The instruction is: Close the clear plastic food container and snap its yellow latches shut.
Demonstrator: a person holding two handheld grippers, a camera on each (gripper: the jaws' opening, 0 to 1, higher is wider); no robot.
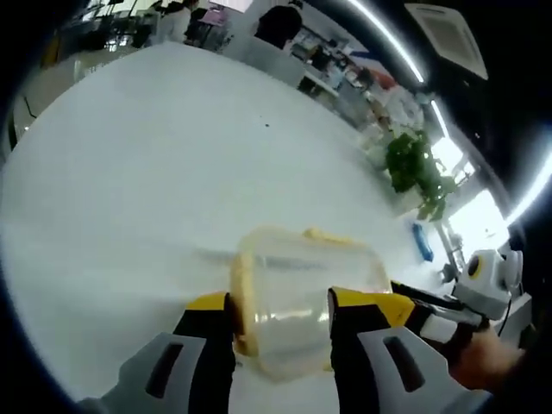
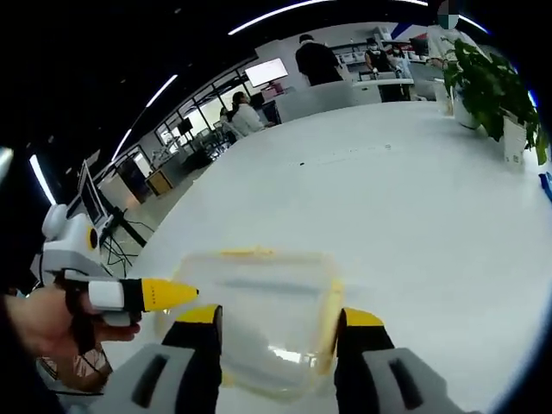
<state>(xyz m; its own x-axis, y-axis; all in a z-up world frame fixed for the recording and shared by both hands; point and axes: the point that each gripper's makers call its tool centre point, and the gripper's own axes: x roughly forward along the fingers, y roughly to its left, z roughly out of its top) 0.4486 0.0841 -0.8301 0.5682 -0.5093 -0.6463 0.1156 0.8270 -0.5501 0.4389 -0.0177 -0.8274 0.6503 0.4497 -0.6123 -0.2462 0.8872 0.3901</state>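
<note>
**On the white bench, a clear container between two pairs of jaws**

On the white bench (image 1: 155, 172) lies the clear container (image 1: 302, 297), its lid on top and yellow latches (image 1: 237, 297) showing along its edges.

In the left gripper view, the left hand-held gripper (image 1: 280, 323) stands wide, one yellow-tipped jaw on each side of the container's near end. The jaws sit just beside the walls; whether they touch cannot be told. The right hand-held gripper (image 1: 431, 315) comes in from the right, held by a hand (image 1: 479, 358), its tip near the container's right side.

In the right gripper view, the right hand-held gripper (image 2: 280, 332) also stands wide, its jaws flanking the near end of the container (image 2: 259, 315). A yellow latch (image 2: 332, 310) runs just beside its right jaw. The left hand-held gripper (image 2: 142, 295) reaches in from the left, its yellow tip near the container's left edge.

A potted plant (image 2: 487, 82) stands at the bench's far side.
</note>
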